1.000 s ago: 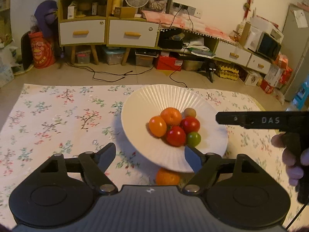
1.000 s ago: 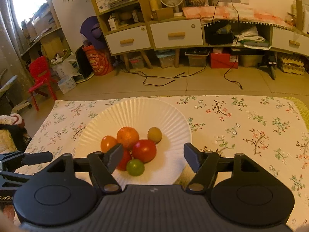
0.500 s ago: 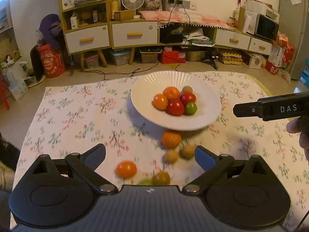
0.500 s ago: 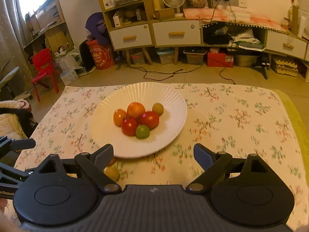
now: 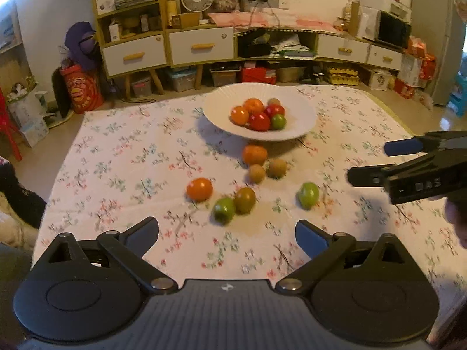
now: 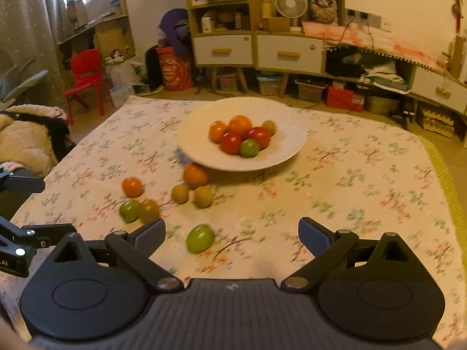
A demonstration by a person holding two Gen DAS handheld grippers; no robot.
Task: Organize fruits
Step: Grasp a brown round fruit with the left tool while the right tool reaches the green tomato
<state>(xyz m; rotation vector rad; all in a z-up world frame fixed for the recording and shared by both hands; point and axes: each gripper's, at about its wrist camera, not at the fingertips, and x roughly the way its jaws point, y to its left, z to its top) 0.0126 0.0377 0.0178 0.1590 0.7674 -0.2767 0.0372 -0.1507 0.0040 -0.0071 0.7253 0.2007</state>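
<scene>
A white ribbed plate [image 5: 300,129] [image 6: 280,157] sits at the far middle of the floral cloth and holds several fruits: orange, red, green and brown. Several more fruits lie loose on the cloth in front of it: an orange [image 5: 254,154] [image 6: 195,175], two brown fruits [image 5: 256,173] [image 6: 202,196], an orange tomato [image 5: 199,189] [image 6: 132,186], a green one beside a brownish one [image 5: 224,210] [image 6: 129,210], and a lone green fruit [image 5: 308,194] [image 6: 200,238]. My left gripper [image 5: 227,234] is open and empty, near the front edge. My right gripper [image 6: 232,234] is open and empty, just behind the lone green fruit.
The table is covered by a floral cloth [image 5: 122,157]. Beyond it stand cabinets with drawers [image 5: 201,48], boxes on the floor and a red chair [image 6: 84,73]. The right gripper shows at the right edge of the left wrist view [image 5: 408,166].
Both grippers have pulled back and up from the plate. The loose fruits on the cloth have come into view. Both stay open.
</scene>
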